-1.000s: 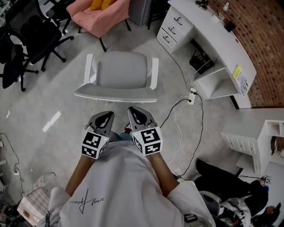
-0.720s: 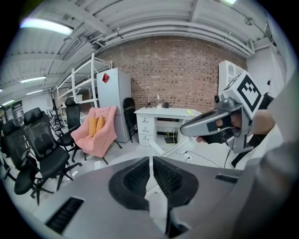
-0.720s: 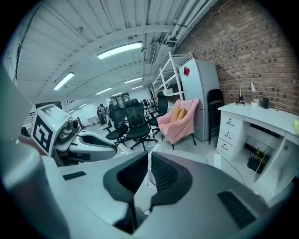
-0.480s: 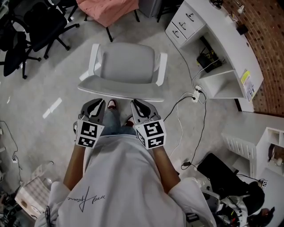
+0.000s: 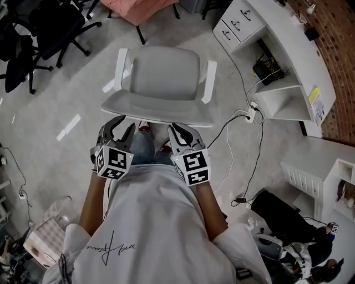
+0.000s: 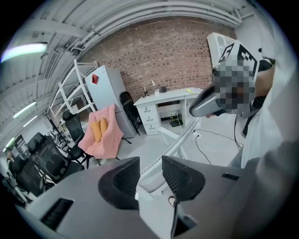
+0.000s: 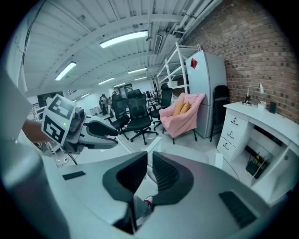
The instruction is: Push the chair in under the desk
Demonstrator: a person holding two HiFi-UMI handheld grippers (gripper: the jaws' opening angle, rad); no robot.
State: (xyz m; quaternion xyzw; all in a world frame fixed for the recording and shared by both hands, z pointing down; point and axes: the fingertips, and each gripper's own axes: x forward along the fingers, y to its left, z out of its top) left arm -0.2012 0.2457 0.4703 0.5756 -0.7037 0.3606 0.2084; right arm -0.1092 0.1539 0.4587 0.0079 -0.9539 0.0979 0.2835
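Note:
A white office chair [image 5: 166, 75] with a grey seat stands on the floor with its backrest [image 5: 158, 108] toward me, left of the white desk [image 5: 288, 39]. My left gripper [image 5: 118, 126] is just short of the backrest's left end. Its jaws have just been opening, and the backrest's white edge [image 6: 161, 156] shows in the gap with the pads clear of it. At the backrest's right half my right gripper [image 5: 176, 130] is shut with nothing between its jaws [image 7: 148, 173]. The desk [image 7: 261, 126] also shows in the right gripper view.
Black office chairs [image 5: 39, 28] and a pink chair [image 5: 144, 8] stand at the upper left. Cables [image 5: 244, 144] and a power strip [image 5: 252, 108] lie on the floor between chair and desk. A white shelf unit [image 5: 316, 172] and a black bag [image 5: 277, 211] are at right.
Both grippers have moved forward to the chair's backrest. The left gripper's jaws went from shut to open; the right stayed shut.

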